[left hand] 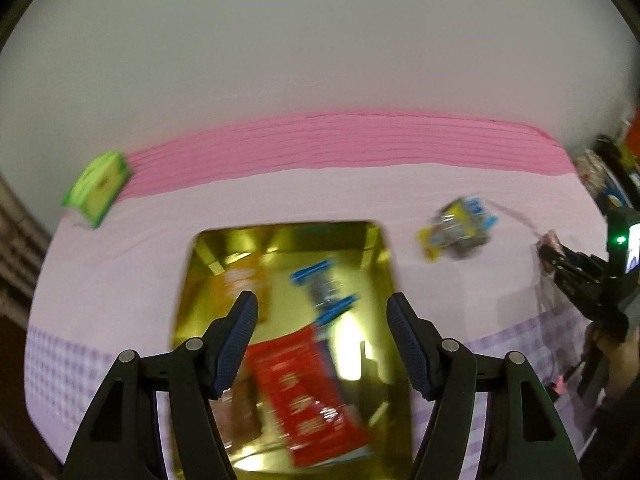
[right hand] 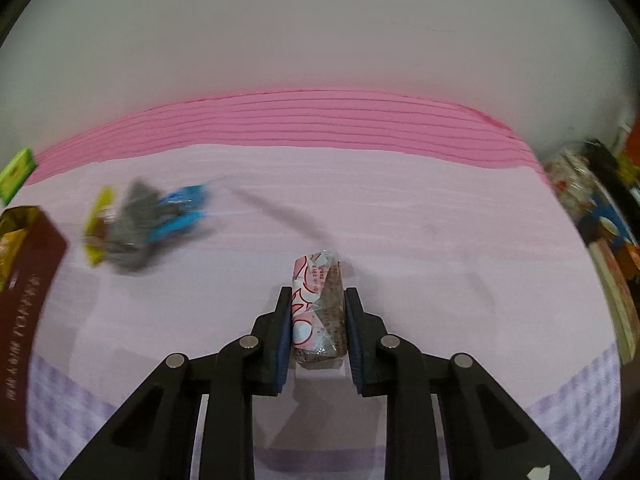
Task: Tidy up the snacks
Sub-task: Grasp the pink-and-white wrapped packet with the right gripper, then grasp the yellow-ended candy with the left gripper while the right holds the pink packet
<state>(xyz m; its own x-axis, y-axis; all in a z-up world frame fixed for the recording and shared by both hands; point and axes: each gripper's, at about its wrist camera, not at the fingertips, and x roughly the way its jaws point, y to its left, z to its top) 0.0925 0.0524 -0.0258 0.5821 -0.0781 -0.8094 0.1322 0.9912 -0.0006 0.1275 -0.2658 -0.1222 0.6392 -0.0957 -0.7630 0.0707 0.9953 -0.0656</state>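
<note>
My left gripper (left hand: 320, 298) hangs open over a gold tin (left hand: 372, 264), with nothing between its fingers. In the tin lie a red packet (left hand: 308, 392), a blue-ended candy (left hand: 324, 292) and an orange packet (left hand: 240, 280). My right gripper (right hand: 318, 292) is shut on a pink-and-white wrapped snack (right hand: 316, 276), just above the pink cloth (right hand: 400, 220). The left wrist view shows that gripper (left hand: 550, 250) at the right edge, with the snack (left hand: 549, 239) at its tip. A small heap of yellow, silver and blue candies (right hand: 140, 224) (left hand: 460, 232) lies between the tin and the right gripper.
A green packet (left hand: 98, 188) (right hand: 16, 172) lies at the cloth's far left corner. The tin's brown side wall (right hand: 32, 300) fills the left edge of the right wrist view. More packets and boxes (right hand: 600, 220) crowd the right edge. A plain wall stands behind the table.
</note>
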